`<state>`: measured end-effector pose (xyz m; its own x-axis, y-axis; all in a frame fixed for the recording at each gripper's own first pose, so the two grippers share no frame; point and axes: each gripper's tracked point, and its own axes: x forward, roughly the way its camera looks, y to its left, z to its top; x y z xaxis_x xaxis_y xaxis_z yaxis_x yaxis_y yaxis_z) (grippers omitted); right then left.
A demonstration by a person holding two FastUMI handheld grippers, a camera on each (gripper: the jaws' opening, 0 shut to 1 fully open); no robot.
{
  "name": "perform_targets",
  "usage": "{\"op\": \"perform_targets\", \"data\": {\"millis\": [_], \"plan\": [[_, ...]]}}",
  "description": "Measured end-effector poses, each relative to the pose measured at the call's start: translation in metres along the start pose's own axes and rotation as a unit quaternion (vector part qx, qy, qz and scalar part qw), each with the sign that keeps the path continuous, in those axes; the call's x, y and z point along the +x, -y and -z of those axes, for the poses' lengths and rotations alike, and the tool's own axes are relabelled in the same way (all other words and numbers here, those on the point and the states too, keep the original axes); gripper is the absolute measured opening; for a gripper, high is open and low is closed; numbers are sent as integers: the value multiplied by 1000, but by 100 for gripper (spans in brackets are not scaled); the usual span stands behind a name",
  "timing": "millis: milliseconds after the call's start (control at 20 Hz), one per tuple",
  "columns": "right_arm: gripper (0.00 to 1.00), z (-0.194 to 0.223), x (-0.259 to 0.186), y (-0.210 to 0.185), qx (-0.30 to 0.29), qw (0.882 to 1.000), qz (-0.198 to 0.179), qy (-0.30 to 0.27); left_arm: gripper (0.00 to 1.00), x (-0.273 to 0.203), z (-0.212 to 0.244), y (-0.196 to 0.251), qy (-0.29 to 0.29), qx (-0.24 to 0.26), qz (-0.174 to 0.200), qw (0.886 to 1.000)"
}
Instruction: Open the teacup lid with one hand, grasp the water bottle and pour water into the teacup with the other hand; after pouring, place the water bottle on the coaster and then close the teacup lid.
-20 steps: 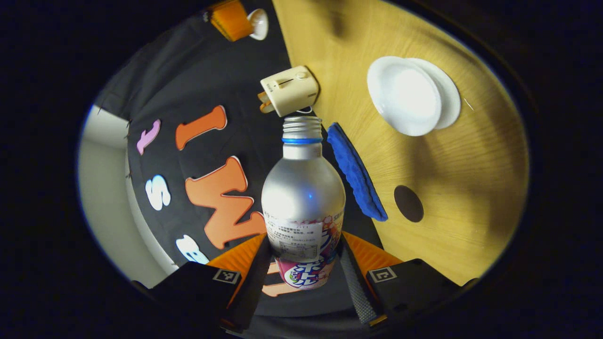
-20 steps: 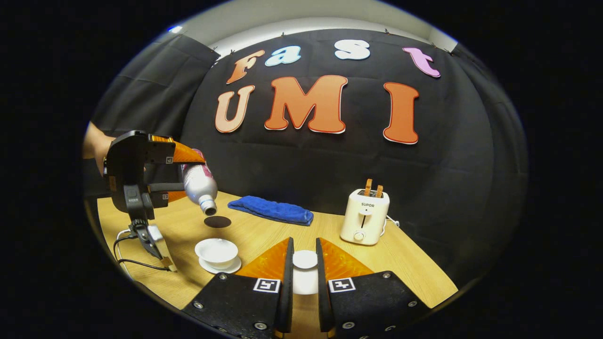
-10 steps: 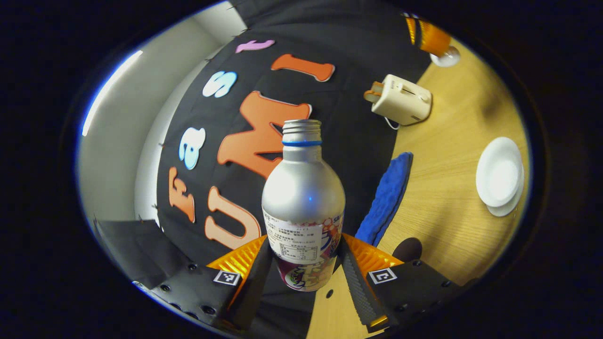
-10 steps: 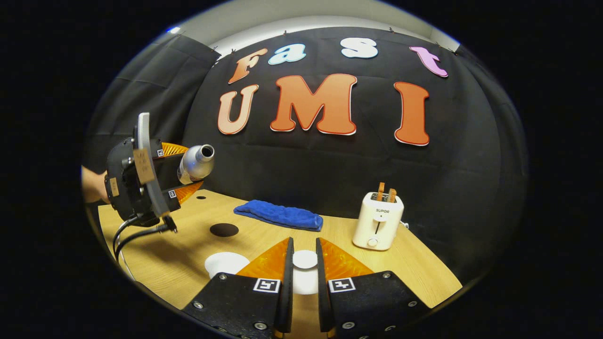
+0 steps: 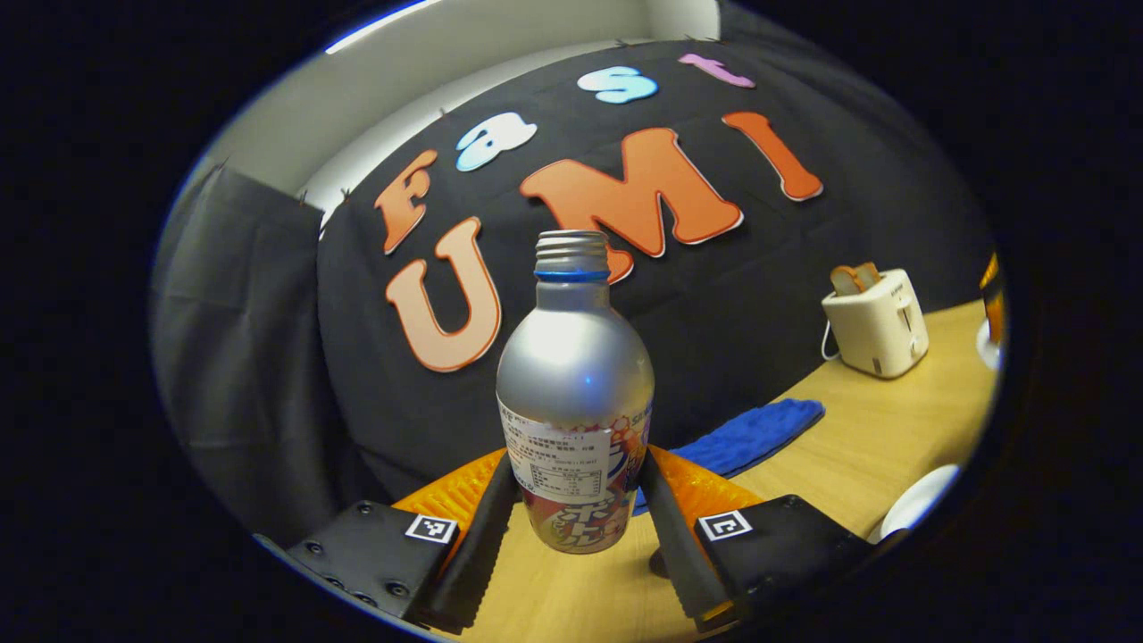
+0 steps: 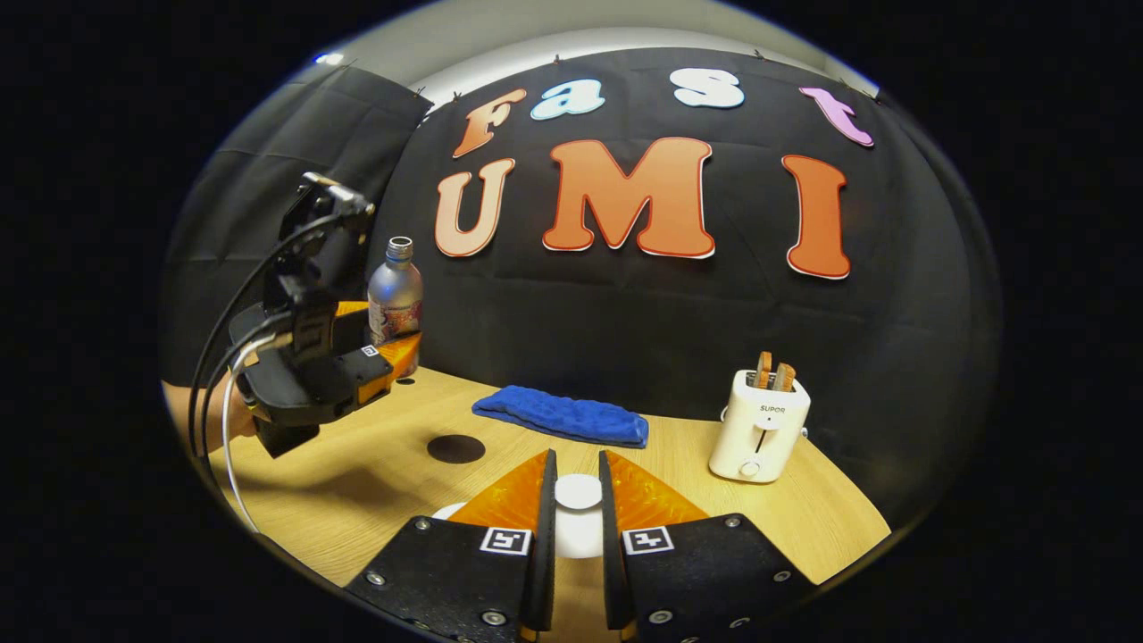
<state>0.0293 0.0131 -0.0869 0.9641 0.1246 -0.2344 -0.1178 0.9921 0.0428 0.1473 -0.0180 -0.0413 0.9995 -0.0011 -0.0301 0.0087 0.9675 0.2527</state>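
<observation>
My left hand-held gripper (image 5: 576, 518) pinches the upright water bottle (image 5: 575, 393); my right hand-held gripper (image 6: 577, 527) pinches the teacup lid (image 6: 578, 492). I judge pouring done; coaster (image 6: 455, 448) and closing remain.

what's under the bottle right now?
Nothing bears it: the bottle hangs upright in the left gripper, above bare table. The dark coaster lies off to the side. Its base is hidden by the fingers.

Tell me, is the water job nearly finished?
About halfway. The lid is off, pinched in the right gripper. The left gripper holds the bottle upright above the table, so pouring looks finished, though the cup's inside can't be seen. Left to do: set the bottle on the dark round coaster, then put the lid back on the cup.
</observation>
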Motion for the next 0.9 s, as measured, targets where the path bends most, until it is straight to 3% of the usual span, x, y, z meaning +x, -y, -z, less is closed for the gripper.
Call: {"op": "perform_targets", "data": {"millis": [200,400,450,900], "plan": [[23,8,9,-20,1,1000,-16,-13,87,7,18,13,-44,-91,7,995],[23,11,15,-32,2,999,-29,-18,79,27,41,28,-70,-155,28,985],[23,14,17,-35,3,999,-35,-20,83,29,48,33,-79,-163,34,983],[23,31,26,-44,6,998,-47,-38,79,55,109,70,-138,-208,69,966]]}}
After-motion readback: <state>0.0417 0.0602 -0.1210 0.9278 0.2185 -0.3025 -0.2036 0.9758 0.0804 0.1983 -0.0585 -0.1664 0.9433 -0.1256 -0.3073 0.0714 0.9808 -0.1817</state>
